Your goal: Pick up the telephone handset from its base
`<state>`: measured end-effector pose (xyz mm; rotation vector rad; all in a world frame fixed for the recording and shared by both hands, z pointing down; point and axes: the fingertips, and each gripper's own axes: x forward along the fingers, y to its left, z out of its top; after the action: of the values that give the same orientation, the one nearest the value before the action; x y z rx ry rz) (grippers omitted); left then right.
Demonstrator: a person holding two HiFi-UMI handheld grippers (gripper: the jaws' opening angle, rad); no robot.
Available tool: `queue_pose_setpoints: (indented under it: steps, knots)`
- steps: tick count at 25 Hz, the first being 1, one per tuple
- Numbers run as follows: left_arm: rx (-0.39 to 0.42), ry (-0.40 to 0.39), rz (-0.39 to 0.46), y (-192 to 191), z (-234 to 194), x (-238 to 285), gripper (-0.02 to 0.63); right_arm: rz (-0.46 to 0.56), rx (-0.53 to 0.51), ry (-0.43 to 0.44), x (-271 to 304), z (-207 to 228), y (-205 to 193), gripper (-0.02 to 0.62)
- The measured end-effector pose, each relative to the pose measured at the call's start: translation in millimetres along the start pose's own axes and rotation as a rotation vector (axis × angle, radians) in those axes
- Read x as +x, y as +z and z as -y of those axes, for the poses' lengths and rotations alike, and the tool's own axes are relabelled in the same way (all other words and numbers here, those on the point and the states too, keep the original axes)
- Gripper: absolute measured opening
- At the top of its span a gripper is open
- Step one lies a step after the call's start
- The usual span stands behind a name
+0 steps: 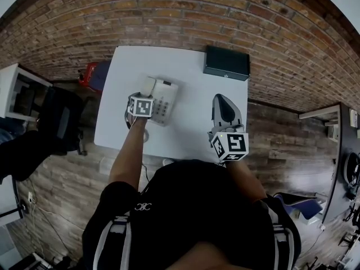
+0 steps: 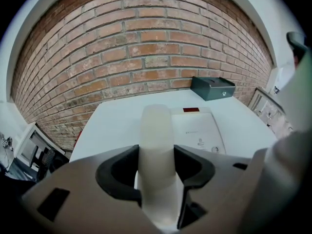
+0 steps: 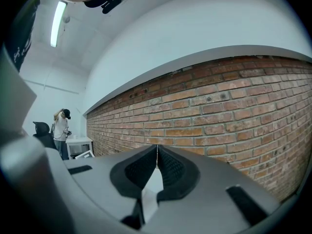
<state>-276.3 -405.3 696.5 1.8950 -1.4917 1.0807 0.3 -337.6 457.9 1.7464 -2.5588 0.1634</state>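
A cream telephone (image 1: 164, 101) sits on the white table (image 1: 191, 131), with its handset (image 1: 148, 86) lying along its left side. My left gripper (image 1: 142, 99) is tilted down over the near end of that handset. In the left gripper view the handset (image 2: 157, 130) runs up between the jaws, and both pads touch its sides, so my left gripper (image 2: 157, 152) is shut on it. The telephone's base (image 2: 199, 128) lies just to the right. My right gripper (image 1: 223, 107) hovers over the table's right part, shut and empty. In its own view the right gripper (image 3: 156, 152) points level at the brick wall.
A black box (image 1: 226, 62) stands at the table's far right corner, against the brick wall (image 1: 185, 16). A red object (image 1: 87, 73) and a white shelf (image 1: 14, 91) are left of the table. A person (image 3: 62, 126) stands far off by a white table.
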Motion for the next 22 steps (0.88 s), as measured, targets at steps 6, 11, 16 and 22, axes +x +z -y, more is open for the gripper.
queue_pose_setpoints:
  steps: [6, 11, 16, 22]
  knots:
    - [-0.044, 0.029, 0.112, 12, -4, -23, 0.212, 0.002, 0.002, 0.010, 0, -2, 0, 0.000]
    - [-0.078, 0.036, 0.197, 22, -7, -48, 0.212, 0.011, 0.005, 0.030, 0, -8, 2, -0.002]
    - [-0.114, 0.034, 0.271, 29, -4, -80, 0.210, 0.016, 0.007, 0.060, -2, -19, 2, -0.002]
    - [-0.132, 0.030, 0.389, 40, 5, -130, 0.210, 0.022, 0.007, 0.113, 0, -37, 3, -0.002]
